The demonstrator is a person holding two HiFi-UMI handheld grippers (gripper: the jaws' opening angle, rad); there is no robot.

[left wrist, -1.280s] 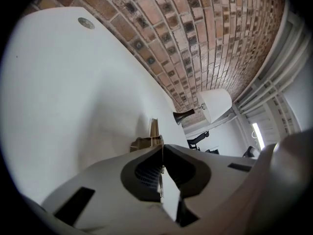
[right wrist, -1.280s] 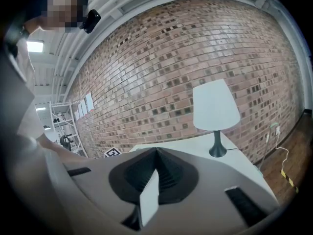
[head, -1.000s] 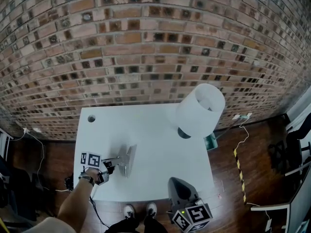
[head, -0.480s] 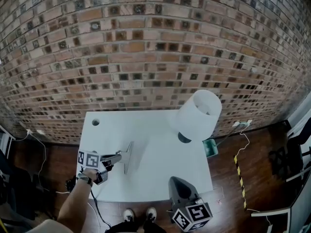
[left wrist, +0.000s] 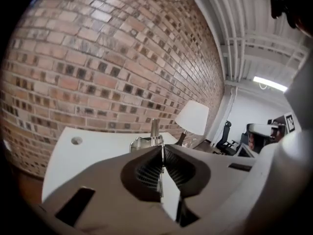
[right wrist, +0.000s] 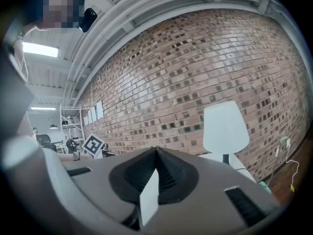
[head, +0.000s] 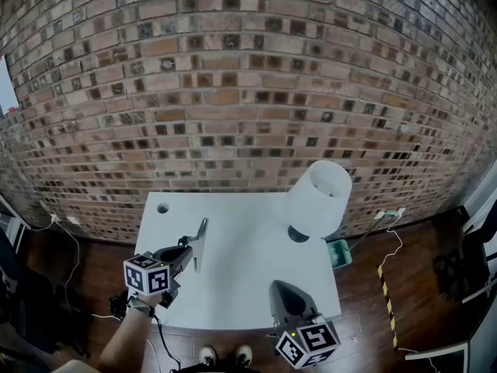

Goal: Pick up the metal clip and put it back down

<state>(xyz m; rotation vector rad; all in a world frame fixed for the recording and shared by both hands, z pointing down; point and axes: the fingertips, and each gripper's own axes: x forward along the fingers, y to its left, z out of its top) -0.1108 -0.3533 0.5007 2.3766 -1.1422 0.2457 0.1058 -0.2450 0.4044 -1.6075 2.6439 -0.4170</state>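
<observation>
The metal clip (head: 199, 243) is a thin shiny bar, held in the air above the left part of the white table (head: 248, 286). My left gripper (head: 186, 252) is shut on its near end. In the left gripper view the clip (left wrist: 154, 136) sticks out forward past the closed jaws of that gripper (left wrist: 161, 148), seen edge on. My right gripper (head: 283, 292) hovers over the table's front right edge. Its jaws meet at the tip with nothing between them in the right gripper view (right wrist: 156, 153).
A white table lamp (head: 318, 199) stands at the back right of the table, close to the brick wall (head: 248, 92). A round cable hole (head: 162, 207) sits in the back left corner. Cables and a small green bin (head: 338, 252) lie on the wooden floor.
My left gripper has risen off the table with the clip and rolled, so the clip now stands on edge in the air. The right gripper has lifted a little.
</observation>
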